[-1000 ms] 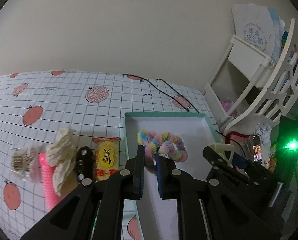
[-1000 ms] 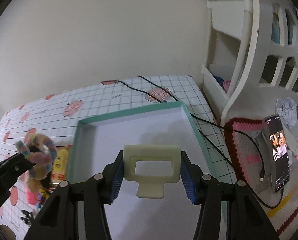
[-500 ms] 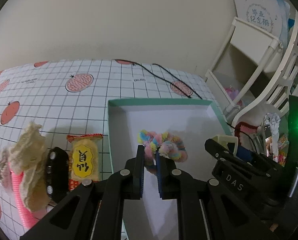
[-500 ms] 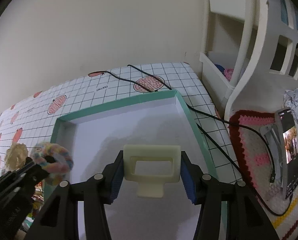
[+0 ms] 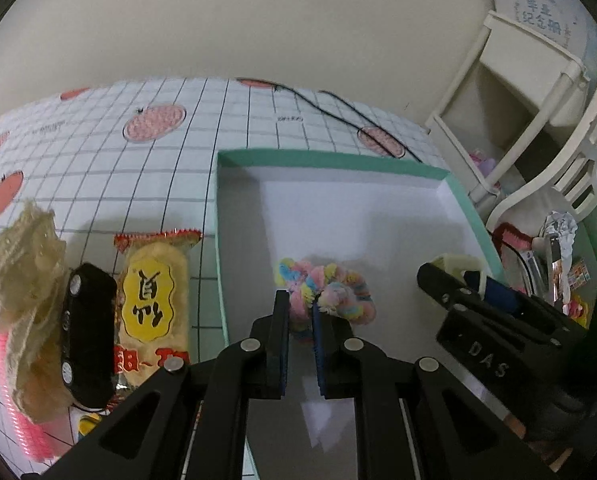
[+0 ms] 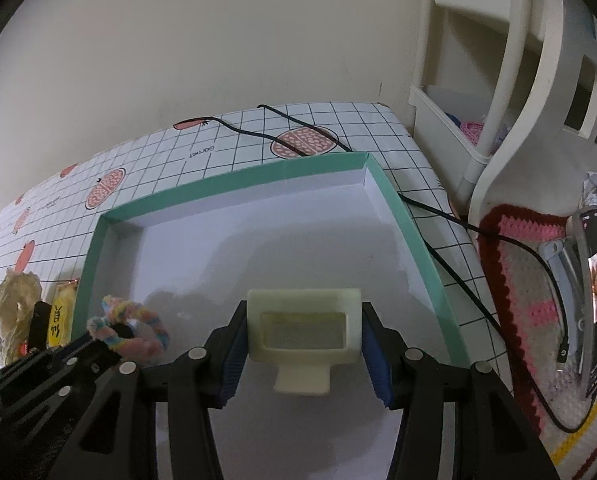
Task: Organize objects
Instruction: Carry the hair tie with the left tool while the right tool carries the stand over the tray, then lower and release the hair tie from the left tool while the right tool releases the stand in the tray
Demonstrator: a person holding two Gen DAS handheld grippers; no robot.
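Observation:
A fuzzy pastel rainbow scrunchie point(image 5: 330, 294) is pinched in my left gripper point(image 5: 300, 300), low over the white floor of the teal-rimmed box point(image 5: 322, 160). In the right wrist view the same scrunchie point(image 6: 138, 326) hangs at the box's left side. My right gripper point(image 6: 304, 344) is shut on a cream plastic rectangular frame piece point(image 6: 304, 330), held over the box point(image 6: 234, 182) near its front. That gripper also shows at the right of the left wrist view, with the cream piece point(image 5: 456, 262) peeking out.
Left of the box lie a yellow snack packet point(image 5: 152, 300), a black rectangular object point(image 5: 86, 336), a beige lace cloth point(image 5: 18, 280) and a pink comb point(image 5: 14, 412). A black cable point(image 6: 298, 128) crosses the gridded tablecloth. A white shelf point(image 6: 510, 92) and a phone point(image 6: 596, 292) stand right.
Both grippers have moved forward and down into the box with their loads. The scrunchie crossed from beside the box's left rim to over its floor; both stayed shut.

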